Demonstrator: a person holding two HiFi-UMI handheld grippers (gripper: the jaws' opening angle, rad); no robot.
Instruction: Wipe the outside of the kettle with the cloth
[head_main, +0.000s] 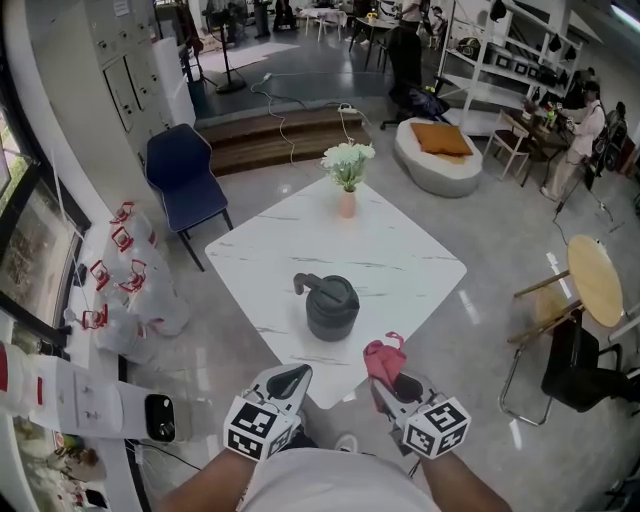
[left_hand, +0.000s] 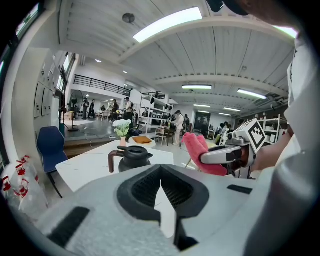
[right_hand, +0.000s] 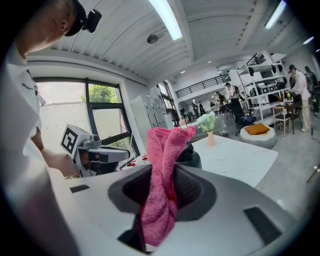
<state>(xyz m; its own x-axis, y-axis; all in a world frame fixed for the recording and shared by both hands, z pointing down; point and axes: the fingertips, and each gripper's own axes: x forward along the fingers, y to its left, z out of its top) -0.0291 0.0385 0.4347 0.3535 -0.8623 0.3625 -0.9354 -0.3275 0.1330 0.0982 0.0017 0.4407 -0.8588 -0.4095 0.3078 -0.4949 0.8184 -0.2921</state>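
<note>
Right gripper (head_main: 388, 385) clamps cloth (head_main: 381, 356); kettle (head_main: 331, 305), flower vase (head_main: 346, 203) on table (head_main: 400, 260) beyond.

We see a white marbled worktop (head_main: 400, 265) on a glossy grey floor (head_main: 490, 335), a blue chair (head_main: 185, 172) beside it, a round wooden table (head_main: 594, 280) at right, long ceiling lights (left_hand: 170, 24) overhead.

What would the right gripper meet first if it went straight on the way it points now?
Most likely the dark grey round kettle on the white marble-look table: in the right gripper view it sits directly behind the pink cloth held by the right gripper. The cloth would touch first, though depth is unclear.
</note>
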